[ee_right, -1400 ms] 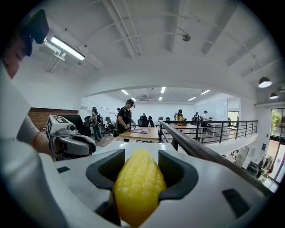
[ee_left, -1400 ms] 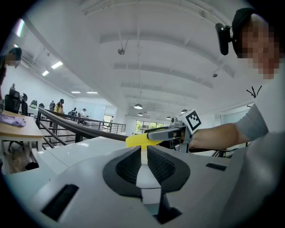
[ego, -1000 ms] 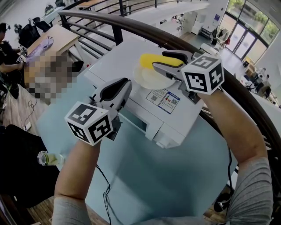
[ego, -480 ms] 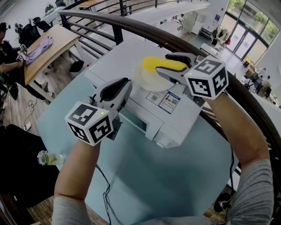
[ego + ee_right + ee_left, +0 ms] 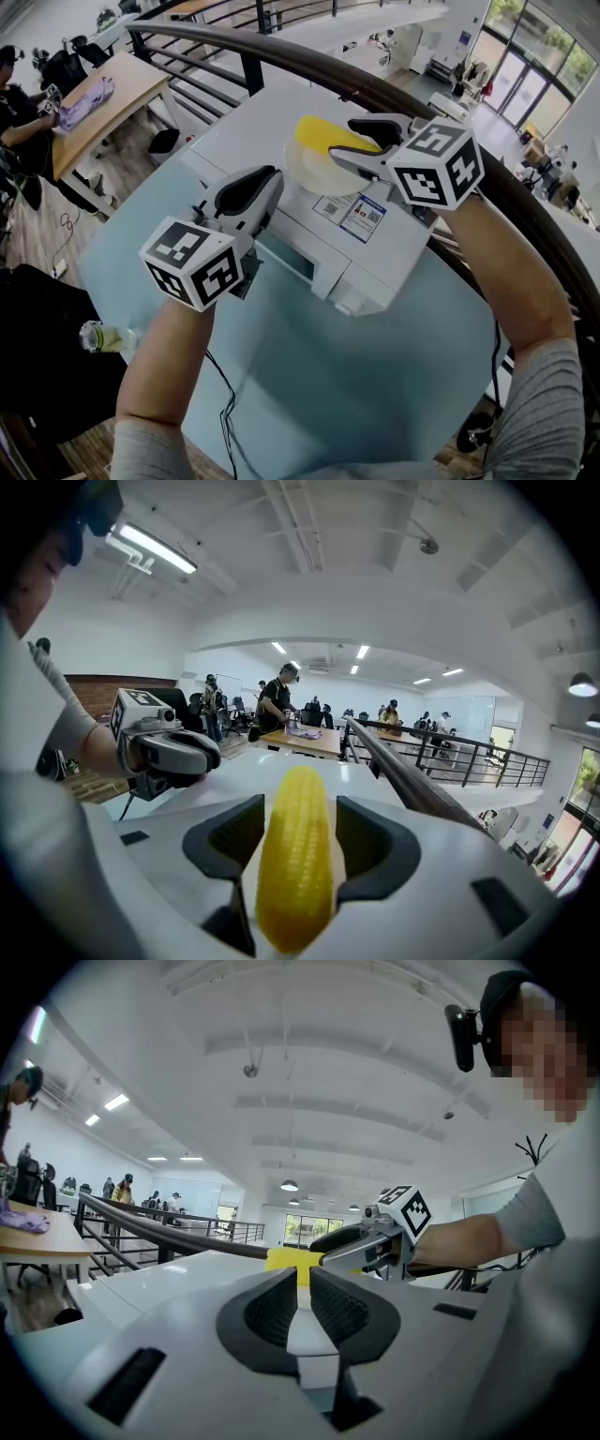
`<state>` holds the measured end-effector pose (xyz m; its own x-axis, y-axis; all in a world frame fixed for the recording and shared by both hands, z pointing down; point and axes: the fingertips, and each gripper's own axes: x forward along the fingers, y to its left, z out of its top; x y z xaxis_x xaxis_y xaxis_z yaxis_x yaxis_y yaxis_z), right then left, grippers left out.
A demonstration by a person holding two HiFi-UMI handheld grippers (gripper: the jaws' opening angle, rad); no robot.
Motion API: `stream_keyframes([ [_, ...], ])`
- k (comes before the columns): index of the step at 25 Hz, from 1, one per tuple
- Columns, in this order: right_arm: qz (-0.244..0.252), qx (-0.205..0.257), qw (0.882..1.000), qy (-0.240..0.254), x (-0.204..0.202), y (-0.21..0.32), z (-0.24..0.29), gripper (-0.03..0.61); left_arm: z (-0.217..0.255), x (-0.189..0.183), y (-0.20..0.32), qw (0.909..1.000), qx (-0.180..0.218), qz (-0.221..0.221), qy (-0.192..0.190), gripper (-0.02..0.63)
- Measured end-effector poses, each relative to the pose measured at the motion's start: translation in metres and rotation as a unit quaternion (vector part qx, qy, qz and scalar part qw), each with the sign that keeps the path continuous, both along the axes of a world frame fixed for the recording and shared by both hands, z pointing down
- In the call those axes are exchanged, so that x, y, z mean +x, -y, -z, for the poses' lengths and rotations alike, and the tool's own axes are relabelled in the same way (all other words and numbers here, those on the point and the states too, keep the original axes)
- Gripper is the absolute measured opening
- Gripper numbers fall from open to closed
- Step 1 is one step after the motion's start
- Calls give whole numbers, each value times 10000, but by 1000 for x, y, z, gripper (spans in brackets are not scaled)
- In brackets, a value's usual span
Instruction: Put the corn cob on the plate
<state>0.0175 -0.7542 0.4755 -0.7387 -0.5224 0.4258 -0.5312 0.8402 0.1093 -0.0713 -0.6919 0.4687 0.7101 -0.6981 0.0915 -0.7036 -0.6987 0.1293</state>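
Observation:
A yellow corn cob [image 5: 323,134] lies lengthwise between the jaws of my right gripper [image 5: 342,139], over a pale round plate [image 5: 314,171] on top of a white machine. In the right gripper view the cob [image 5: 295,855] leans on the left pad, and a thin pale gap shows at the right pad. These jaws [image 5: 297,803] have just been closing a little, with the cob between them. My left gripper [image 5: 267,178] hangs level to the left of the plate. Its jaws [image 5: 305,1274] are drawn together to a slit with nothing in them.
The white machine [image 5: 375,253] stands on a teal table [image 5: 356,375]. A dark curved handrail [image 5: 281,52] runs close behind it, with a drop to a lower floor beyond. A bottle [image 5: 103,337] and a black cable [image 5: 225,403] are at the table's left edge.
The right gripper shifted slightly right, then back left, with the cob between its jaws. The cob now sits lower and further left over the plate. The left gripper has not moved.

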Motion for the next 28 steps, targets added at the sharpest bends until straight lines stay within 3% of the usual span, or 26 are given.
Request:
stream_keyframes([
  [28, -182, 219, 9993, 253, 6, 2, 10, 236, 2, 0, 2, 10000, 23, 70, 52, 58],
])
